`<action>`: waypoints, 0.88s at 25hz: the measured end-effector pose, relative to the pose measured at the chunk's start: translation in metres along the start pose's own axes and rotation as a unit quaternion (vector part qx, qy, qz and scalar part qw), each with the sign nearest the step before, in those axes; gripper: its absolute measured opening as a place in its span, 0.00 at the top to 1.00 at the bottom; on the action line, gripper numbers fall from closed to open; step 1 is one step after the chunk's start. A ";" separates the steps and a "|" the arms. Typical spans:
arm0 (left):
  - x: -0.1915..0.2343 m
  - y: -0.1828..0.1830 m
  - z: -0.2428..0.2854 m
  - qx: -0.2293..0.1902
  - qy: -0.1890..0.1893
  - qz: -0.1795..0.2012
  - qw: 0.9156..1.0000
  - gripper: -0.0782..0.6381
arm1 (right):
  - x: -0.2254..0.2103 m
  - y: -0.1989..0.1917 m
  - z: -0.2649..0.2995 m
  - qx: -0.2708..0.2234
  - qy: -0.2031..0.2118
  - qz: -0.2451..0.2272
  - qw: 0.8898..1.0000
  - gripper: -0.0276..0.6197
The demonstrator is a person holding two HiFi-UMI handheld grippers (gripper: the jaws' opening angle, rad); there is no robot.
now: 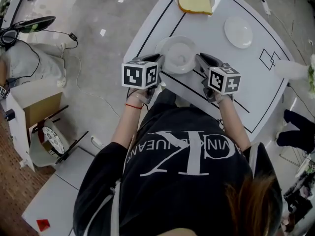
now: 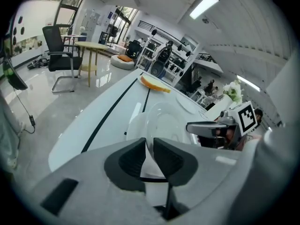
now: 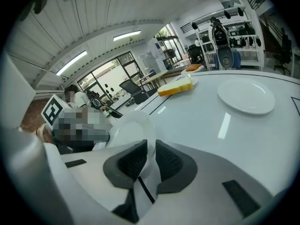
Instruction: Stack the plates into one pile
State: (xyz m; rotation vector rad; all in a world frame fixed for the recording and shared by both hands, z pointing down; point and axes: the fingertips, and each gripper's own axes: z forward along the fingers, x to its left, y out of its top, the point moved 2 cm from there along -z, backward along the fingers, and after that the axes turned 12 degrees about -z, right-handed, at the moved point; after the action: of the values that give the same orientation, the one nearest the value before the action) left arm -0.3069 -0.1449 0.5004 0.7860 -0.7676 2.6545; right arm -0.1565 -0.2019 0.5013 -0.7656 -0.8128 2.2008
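Observation:
A white plate (image 1: 178, 54) is gripped by its rim from both sides over the near part of the white table (image 1: 216, 102). My left gripper (image 1: 158, 60) is shut on its left rim and my right gripper (image 1: 201, 60) on its right rim. In the left gripper view the plate (image 2: 164, 123) runs edge-on between the dark pads (image 2: 132, 159). The right gripper view shows the plate (image 3: 129, 130) clamped the same way. The rim of a second plate (image 1: 158, 45) shows beneath it at the left. A third empty plate (image 1: 238, 32) lies further off to the right.
A slice of bread on a plate (image 1: 195, 2) sits at the table's far end. Black lines (image 1: 224, 95) are marked on the tabletop. An open cardboard box (image 1: 29, 112) and cables (image 1: 74, 58) lie on the floor to the left. An office chair (image 2: 60, 55) stands beyond the table.

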 end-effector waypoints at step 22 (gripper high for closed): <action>0.026 -0.005 0.006 0.102 0.042 0.137 0.984 0.73 | 0.017 0.002 0.027 0.077 -0.068 -0.139 0.985 0.80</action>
State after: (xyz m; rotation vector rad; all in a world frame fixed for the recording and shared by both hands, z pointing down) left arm -0.3237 -0.1414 0.5210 0.6504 -0.6281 3.0290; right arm -0.1860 -0.1995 0.5126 -0.4030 -0.7539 2.0511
